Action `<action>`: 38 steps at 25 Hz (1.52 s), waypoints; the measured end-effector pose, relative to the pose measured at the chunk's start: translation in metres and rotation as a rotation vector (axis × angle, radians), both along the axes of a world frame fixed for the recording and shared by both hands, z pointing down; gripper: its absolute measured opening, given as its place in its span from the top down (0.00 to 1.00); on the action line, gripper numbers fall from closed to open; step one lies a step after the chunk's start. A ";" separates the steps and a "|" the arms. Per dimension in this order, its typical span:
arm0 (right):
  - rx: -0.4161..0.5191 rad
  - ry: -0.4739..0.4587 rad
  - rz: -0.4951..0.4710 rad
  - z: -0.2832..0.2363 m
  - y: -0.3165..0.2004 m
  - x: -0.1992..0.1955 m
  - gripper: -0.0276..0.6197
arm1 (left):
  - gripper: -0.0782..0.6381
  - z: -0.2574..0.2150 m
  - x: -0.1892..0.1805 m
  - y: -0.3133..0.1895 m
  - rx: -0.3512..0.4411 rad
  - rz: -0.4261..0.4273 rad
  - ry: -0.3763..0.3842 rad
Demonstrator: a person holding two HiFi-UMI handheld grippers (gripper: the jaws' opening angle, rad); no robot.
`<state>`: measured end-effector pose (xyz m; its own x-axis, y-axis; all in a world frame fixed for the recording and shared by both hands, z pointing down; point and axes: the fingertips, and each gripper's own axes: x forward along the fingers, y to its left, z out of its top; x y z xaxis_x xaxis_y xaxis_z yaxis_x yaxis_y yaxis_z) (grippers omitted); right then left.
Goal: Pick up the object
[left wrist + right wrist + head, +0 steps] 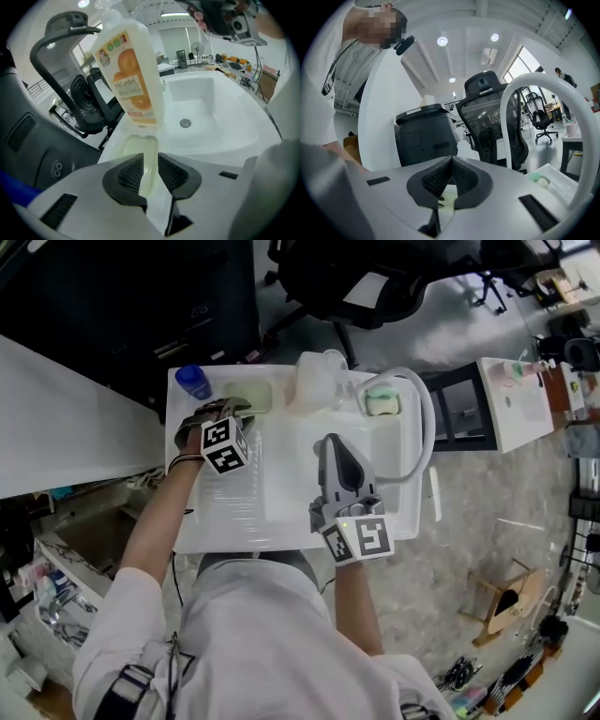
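Observation:
A pale yellow-green pad [247, 396] lies in a shallow recess on the white sink's [291, 493] back left rim. In the left gripper view the pad [140, 154] sits just beyond the jaws. My left gripper [228, 410] hovers over its near end, slightly open, with nothing between the fingers [127, 174]. My right gripper [330, 442] is shut and empty over the basin, tilted up toward the room; in its own view the right gripper [451, 174] shows closed pads.
A translucent soap bottle [133, 75] with an orange label stands behind the pad. A white arched faucet [422, 418] rises at the right, next to a green sponge [382, 403]. A blue cap [193, 381] sits at the rim's back left. The drain [185, 123] lies in the basin.

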<state>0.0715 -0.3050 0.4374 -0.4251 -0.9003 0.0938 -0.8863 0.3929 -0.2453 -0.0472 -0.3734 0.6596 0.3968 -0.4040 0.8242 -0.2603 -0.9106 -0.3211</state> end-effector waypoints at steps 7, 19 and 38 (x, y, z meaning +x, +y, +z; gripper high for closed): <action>-0.032 0.002 0.000 0.014 -0.008 0.000 0.95 | 0.74 0.028 0.000 -0.004 -0.026 0.067 -0.092; -0.058 0.007 0.025 0.020 -0.010 0.005 0.95 | 0.78 0.038 -0.002 -0.007 -0.027 0.103 -0.113; -0.033 0.040 0.069 0.000 0.018 0.000 0.95 | 0.83 -0.074 0.008 0.026 0.072 -0.037 0.220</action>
